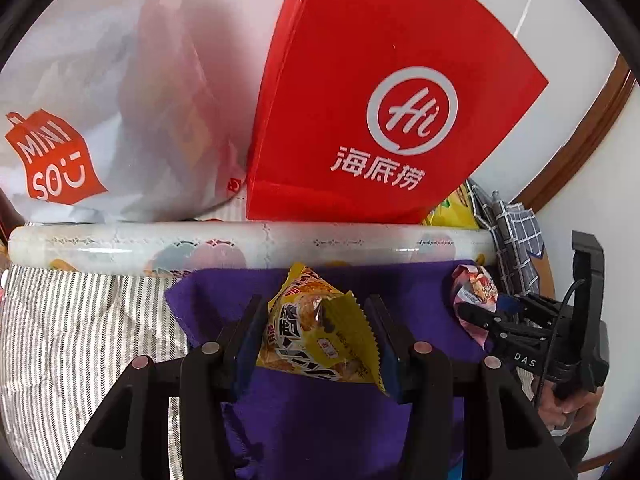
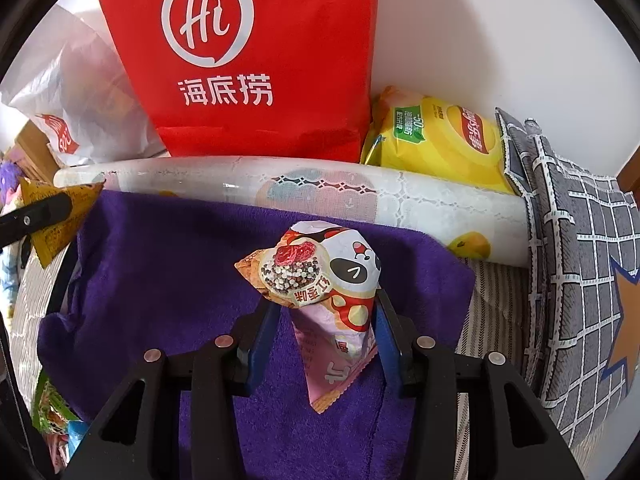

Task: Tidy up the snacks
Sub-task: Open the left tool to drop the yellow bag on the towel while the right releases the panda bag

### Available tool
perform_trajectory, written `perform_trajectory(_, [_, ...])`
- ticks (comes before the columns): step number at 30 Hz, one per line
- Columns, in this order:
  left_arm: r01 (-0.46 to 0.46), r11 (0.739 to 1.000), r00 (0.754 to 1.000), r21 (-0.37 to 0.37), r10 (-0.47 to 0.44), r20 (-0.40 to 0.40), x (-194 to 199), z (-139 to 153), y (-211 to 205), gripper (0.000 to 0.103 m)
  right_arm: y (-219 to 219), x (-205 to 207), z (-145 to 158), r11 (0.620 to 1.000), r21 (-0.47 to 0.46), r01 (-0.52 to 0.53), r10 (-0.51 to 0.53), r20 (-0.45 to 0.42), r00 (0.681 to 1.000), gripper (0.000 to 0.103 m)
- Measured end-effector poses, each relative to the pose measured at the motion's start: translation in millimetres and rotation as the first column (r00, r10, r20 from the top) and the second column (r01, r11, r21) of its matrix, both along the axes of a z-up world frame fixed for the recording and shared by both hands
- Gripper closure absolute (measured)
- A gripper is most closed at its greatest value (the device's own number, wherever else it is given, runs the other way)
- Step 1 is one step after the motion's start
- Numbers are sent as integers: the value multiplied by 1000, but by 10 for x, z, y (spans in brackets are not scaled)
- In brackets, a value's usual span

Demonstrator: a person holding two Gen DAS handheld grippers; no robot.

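My left gripper (image 1: 316, 312) is shut on a yellow snack packet (image 1: 320, 332), crumpled between its blue pads, above a purple towel (image 1: 320, 420). My right gripper (image 2: 324, 304) is shut on a pink and white snack packet with a panda face (image 2: 328, 280), held above the same purple towel (image 2: 160, 264). The right gripper with its packet (image 1: 476, 288) shows at the right of the left wrist view. The yellow packet (image 2: 60, 216) shows at the left edge of the right wrist view.
A red paper bag (image 1: 380, 100) and a white Miniso plastic bag (image 1: 100, 120) stand against the wall behind a rolled plastic sheet (image 1: 240, 244). A yellow chips bag (image 2: 440, 144) and a grey checked pillow (image 2: 580, 260) lie at right. More snacks (image 2: 52, 420) lie lower left.
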State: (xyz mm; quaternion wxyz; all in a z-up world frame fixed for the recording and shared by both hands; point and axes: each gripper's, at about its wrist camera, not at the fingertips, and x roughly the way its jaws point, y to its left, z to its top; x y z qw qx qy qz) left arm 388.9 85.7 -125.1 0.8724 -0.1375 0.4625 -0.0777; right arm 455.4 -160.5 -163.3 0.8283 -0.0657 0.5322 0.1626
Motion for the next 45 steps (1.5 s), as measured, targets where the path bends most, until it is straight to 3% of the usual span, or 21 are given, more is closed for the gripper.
perform_trajectory(4, [1,1000,1000,26,0,-26,24,-68,-44,55,29,17,-16,1000,25,-6,6,-27,1000,46])
perform_trajectory(9, [-5,1000,998,24,6,-70,70,-193,-56,55,31,-8,93,999,33,5,-5,0,1000,35])
perform_trajectory(16, [4,1000,996,25,-2,-87,81,-248,-94,55,29,-95,316,999,49,3,-6,64,998,34])
perform_trajectory(23, [1,1000,996,21,0,-91,89,-255,-73,55,13,-125,413,996,90,11,-17,63,998,33])
perform_trajectory(26, [12,1000,995,-1,-12,-96,96,-239,-76,49,58,-148,440,997,75,8,-14,78,997,32])
perform_trajectory(28, [22,1000,996,-4,-23,-88,90,-207,-94,35,66,-160,462,998,63,8,-14,91,996,32])
perform_trajectory(37, [9,999,1000,37,-8,-23,23,-49,-125,34,-39,-227,626,989,138,44,-65,150,987,32])
perform_trajectory(45, [14,999,998,39,-16,61,-111,197,-166,36,-208,-502,895,984,77,161,-174,229,958,32])
